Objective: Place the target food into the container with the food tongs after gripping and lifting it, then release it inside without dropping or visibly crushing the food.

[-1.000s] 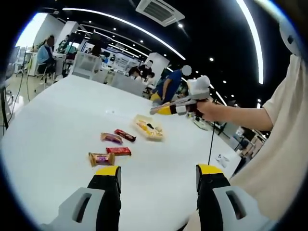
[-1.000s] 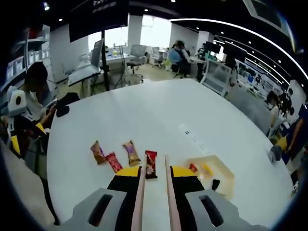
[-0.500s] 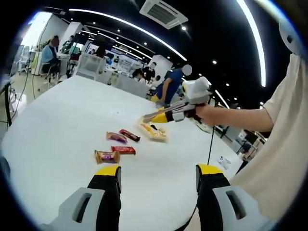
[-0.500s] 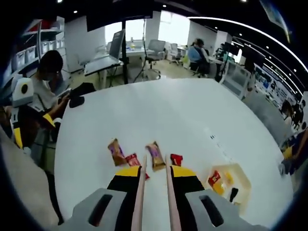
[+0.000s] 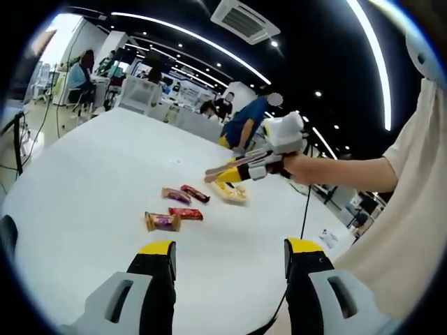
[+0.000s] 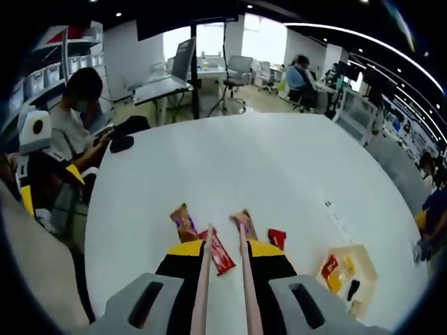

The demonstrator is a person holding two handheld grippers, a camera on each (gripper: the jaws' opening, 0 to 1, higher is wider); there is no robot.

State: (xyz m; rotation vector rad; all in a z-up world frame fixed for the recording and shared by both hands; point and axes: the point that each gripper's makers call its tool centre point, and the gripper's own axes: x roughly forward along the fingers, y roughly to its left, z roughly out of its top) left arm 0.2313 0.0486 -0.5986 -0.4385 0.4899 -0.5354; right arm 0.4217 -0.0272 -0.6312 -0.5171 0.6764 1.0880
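- My right tool (image 6: pixel 223 234) grips slim pale food tongs (image 6: pixel 241 279), tips narrowly parted.
- Wrapped snack bars (image 6: pixel 218 255) lie on the white counter (image 6: pixel 230 160) beneath the tips; the pale square container (image 6: pixel 347 273) sits right.
- My left tool (image 5: pixel 228 259) stands wide, holding nothing.

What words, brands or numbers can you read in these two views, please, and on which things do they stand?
None can be read.
Snack wrappers on the white table: print too small and blurred.
Items in the container: no legible labels.
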